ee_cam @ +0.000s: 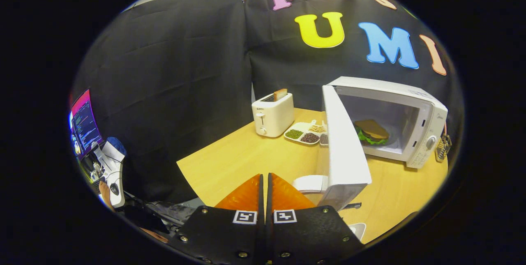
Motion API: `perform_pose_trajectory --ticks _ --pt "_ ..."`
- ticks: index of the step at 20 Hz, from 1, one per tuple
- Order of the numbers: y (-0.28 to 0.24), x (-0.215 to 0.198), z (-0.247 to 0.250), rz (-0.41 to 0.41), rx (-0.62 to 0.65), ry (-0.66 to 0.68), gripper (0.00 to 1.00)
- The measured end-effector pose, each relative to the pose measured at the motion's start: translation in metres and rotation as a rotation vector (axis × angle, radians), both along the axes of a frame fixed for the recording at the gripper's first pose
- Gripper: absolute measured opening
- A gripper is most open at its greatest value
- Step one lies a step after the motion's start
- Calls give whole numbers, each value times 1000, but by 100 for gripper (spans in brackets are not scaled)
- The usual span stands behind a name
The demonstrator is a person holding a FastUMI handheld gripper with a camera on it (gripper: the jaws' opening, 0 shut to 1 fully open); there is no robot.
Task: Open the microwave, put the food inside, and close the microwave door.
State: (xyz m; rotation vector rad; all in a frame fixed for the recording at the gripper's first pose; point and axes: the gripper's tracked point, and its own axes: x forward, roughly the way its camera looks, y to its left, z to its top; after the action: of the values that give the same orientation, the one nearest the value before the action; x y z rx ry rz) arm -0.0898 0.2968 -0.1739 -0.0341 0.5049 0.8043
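**Door stood open, just to the right of the fingers**

The gripper (265,183) was pinched together, holding nothing. The microwave (415,121) sat ahead on the right, the sandwich (372,130) inside. Its open door (343,150) stuck out towards the gripper, edge on, so it likely needed a push to the right.

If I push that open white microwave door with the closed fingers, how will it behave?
The white microwave door stands wide open on its hinge side, so it should probably swing rather than flex; it looks like a stiff flat panel. The gripper is shut with nothing held, beside the door's near edge. The white microwave may slide on the smooth wooden table.
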Motion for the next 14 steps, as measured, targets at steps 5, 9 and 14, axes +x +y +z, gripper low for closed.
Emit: perform_pose_trajectory --ticks 5,9,14 --pt "-42 30 -9 -94 1 33 1" --pt "-77 57 -13 -165 -10 28 1" --pt "-115 100 -15 -242 -39 6 1"
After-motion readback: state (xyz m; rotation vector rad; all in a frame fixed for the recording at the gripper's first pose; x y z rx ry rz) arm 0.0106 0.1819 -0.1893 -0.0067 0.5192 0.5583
